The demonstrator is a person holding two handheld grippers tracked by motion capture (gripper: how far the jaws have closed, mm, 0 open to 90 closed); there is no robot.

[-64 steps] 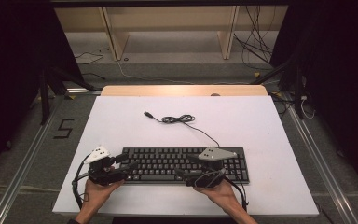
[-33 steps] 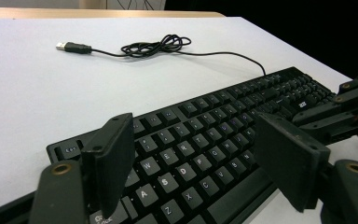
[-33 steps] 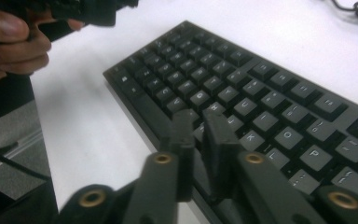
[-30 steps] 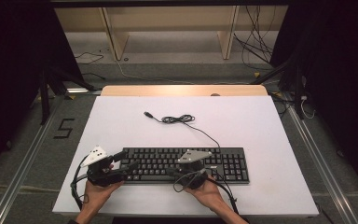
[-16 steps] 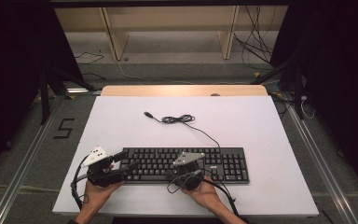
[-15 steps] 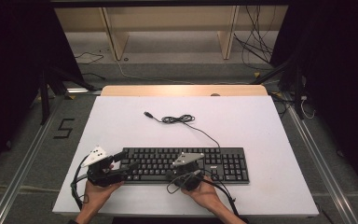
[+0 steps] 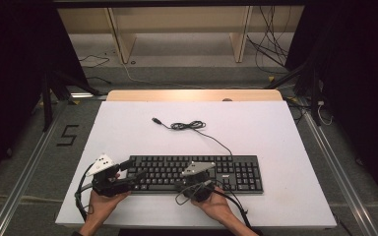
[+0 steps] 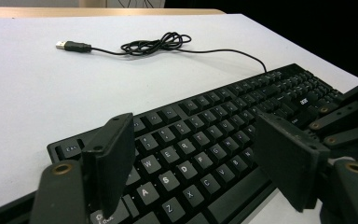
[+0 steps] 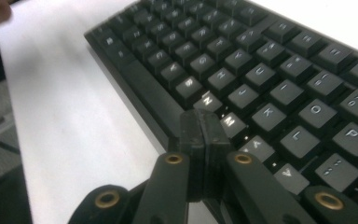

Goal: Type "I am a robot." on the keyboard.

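**Two Grippers at the Keyboard**

A black keyboard (image 7: 197,173) lies across the near part of a white table (image 7: 275,142), its cable (image 7: 189,126) coiled farther back and ending in a loose USB plug (image 8: 72,45). The person's forearms enter from the near edge. The left hand (image 7: 101,204) holds the left gripper (image 7: 130,176) low at the keyboard's left end, angled toward the keys; in the left gripper view its two jaws stand wide apart, released, straddling the corner of the keyboard with the letter keys between them and nothing pressed. The right hand (image 7: 216,206) holds the right gripper (image 7: 197,184) at the keyboard's front edge near the middle. In the right gripper view its jaws are clenched together with nothing between them, their joined tips poised over the bottom letter row beside the N and M keys; whether they touch a key cannot be told.

Compared with two seconds ago, the right gripper has shifted leftward along the keyboard from near its right half to the centre. The left gripper sits where it was, and the keyboard and cable are unmoved.
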